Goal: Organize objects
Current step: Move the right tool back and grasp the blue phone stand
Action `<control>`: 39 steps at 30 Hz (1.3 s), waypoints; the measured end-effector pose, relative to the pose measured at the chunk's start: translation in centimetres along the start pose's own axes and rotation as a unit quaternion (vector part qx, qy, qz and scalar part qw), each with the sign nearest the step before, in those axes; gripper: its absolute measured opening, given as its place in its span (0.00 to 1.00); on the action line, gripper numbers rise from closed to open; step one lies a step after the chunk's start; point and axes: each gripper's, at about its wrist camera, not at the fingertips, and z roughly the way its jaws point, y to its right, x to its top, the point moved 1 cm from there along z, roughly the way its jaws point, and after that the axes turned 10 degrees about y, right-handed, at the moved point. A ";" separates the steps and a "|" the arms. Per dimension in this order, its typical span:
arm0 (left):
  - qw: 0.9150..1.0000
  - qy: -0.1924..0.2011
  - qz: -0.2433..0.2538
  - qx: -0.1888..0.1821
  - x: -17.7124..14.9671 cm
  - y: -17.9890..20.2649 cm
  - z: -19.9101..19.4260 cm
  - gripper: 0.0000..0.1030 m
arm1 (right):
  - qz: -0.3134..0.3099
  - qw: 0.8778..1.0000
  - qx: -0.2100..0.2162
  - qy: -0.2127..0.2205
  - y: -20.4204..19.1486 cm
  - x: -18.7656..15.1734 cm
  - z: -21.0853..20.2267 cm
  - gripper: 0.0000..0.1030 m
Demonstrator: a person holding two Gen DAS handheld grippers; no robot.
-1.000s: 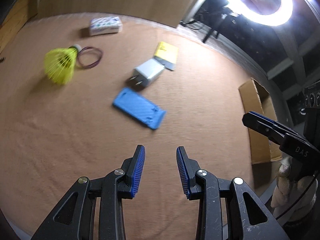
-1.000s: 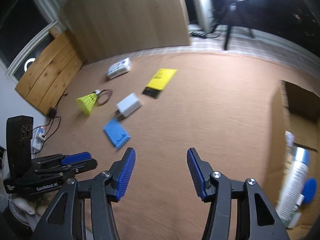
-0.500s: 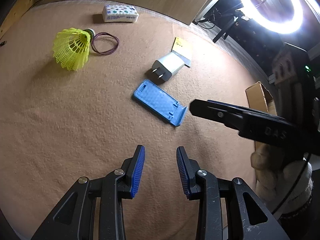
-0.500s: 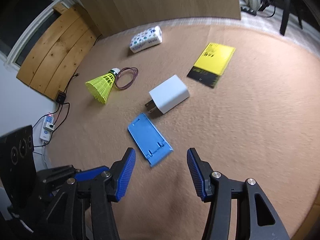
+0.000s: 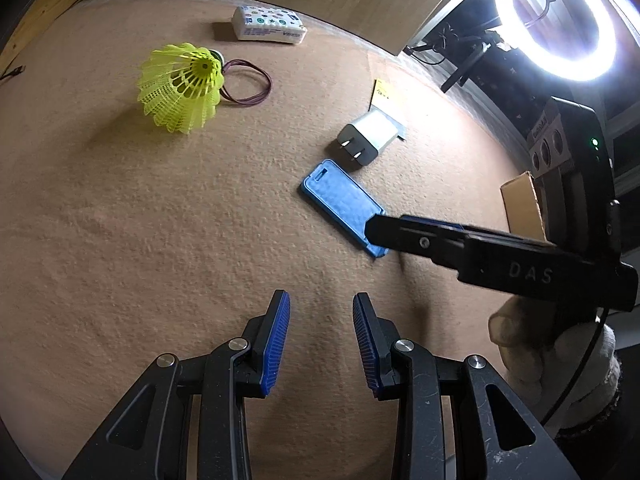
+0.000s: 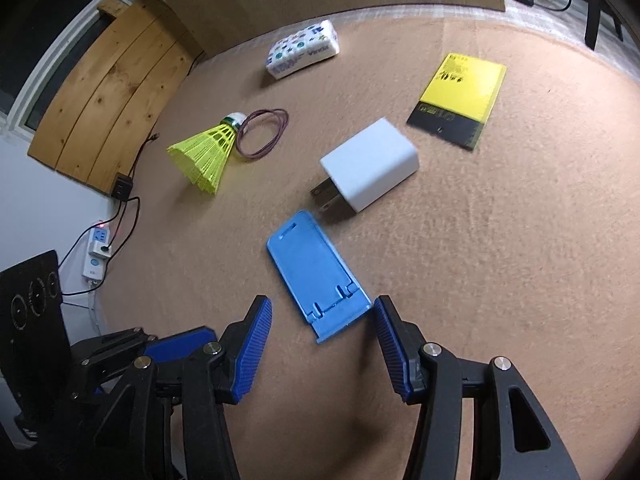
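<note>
A blue phone stand [image 6: 312, 272] lies flat on the tan carpeted table [image 6: 500, 280]. My right gripper [image 6: 321, 306] is open, and the stand's near end sits between its blue pads [image 6: 248, 352] without being pressed. In the left wrist view, the right gripper [image 5: 384, 228] reaches in from the right over the stand [image 5: 340, 204]. My left gripper [image 5: 320, 300] is open over bare carpet, short of the stand, holding nothing. Beyond the stand are a white charger [image 6: 372, 168], a yellow shuttlecock [image 6: 206, 152], a purple hair band [image 6: 262, 132], a tissue pack [image 6: 304, 48] and a yellow card [image 6: 460, 96].
A cardboard box [image 5: 520, 204] stands off the table's right edge, under a bright ring light [image 5: 556, 28]. A wooden board [image 6: 108, 92] and a power strip [image 6: 96, 256] lie past the left edge. A gloved hand [image 5: 560, 360] holds the right gripper.
The right gripper has swung down and forward until its fingers straddle the near end of the blue stand. The left gripper has crept forward and lower. Both have kept the same opening.
</note>
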 end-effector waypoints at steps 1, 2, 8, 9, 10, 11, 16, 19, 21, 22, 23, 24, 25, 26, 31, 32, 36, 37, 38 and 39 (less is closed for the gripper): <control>1.000 0.000 0.000 0.000 0.1 0.0 0.0 0.34 | 0.001 1.000 0.007 -0.004 -0.2 -0.2 0.1 0.48; 1.000 0.000 -0.001 0.001 0.1 -0.2 0.0 0.34 | 0.002 1.000 0.013 -0.008 -0.4 -0.3 0.2 0.48; 1.000 -0.001 -0.004 -0.001 0.4 -0.5 0.1 0.34 | 0.034 0.998 0.051 -0.018 -0.8 -0.7 0.8 0.48; 1.000 0.000 -0.003 0.000 0.4 -0.6 0.0 0.34 | 0.040 0.997 0.057 -0.020 -0.8 -0.7 0.9 0.48; 1.000 0.000 0.000 0.001 0.4 -0.6 0.0 0.34 | 0.047 0.996 0.066 -0.024 -0.8 -0.8 1.0 0.48; 1.000 0.000 0.001 0.001 0.4 -0.6 0.0 0.34 | 0.050 0.996 0.069 -0.025 -0.8 -0.8 1.1 0.47; 1.000 -0.004 0.003 0.004 0.9 -0.7 0.7 0.34 | 0.028 0.999 0.024 0.002 -0.9 0.0 0.1 0.44; 1.000 -0.008 0.011 0.001 1.0 -0.4 1.0 0.34 | 0.021 1.000 0.017 -0.001 -0.9 0.5 0.3 0.44; 1.000 -0.011 0.021 -0.001 1.2 0.2 1.5 0.34 | 0.014 1.000 0.010 -0.004 -0.9 0.8 0.7 0.44; 1.000 -0.012 0.026 -0.003 1.3 0.5 1.8 0.34 | 0.011 1.000 0.007 -0.006 -0.9 0.9 1.0 0.44; 0.999 -0.014 0.028 -0.003 1.6 0.8 2.1 0.34 | 0.011 1.000 0.006 -0.010 -0.8 1.0 1.2 0.44; 0.999 -0.015 0.029 -0.004 1.7 0.9 2.3 0.34 | 0.011 1.000 0.008 -0.013 -0.9 1.1 1.5 0.44; 0.999 -0.016 0.028 -0.005 1.8 1.0 2.5 0.34 | 0.011 1.000 0.009 -0.015 -0.9 1.2 1.7 0.44; 0.999 -0.017 0.028 -0.007 2.0 1.1 2.7 0.34 | 0.009 1.000 0.009 -0.018 -1.0 1.3 2.0 0.44; 1.000 -0.018 0.022 -0.007 2.6 1.1 3.4 0.34 | -0.006 1.000 -0.002 -0.024 -1.5 1.4 2.3 0.43; 1.000 -0.018 0.019 -0.010 2.7 1.1 3.6 0.34 | -0.009 1.000 -0.003 -0.025 -1.6 1.4 2.4 0.42; 1.000 -0.015 0.011 -0.017 3.1 0.9 3.8 0.34 | -0.021 0.999 -0.007 -0.031 -2.0 1.3 2.6 0.34; 1.000 -0.015 0.011 -0.018 3.1 0.9 3.8 0.33 | -0.022 0.999 -0.007 -0.031 -2.1 1.2 2.7 0.33; 1.000 -0.016 0.011 -0.019 3.2 0.9 3.9 0.32 | -0.023 0.999 -0.008 -0.032 -2.2 1.2 2.7 0.31; 1.000 -0.016 0.013 -0.020 3.2 0.9 4.0 0.32 | -0.024 0.999 -0.009 -0.031 -2.3 1.3 2.7 0.29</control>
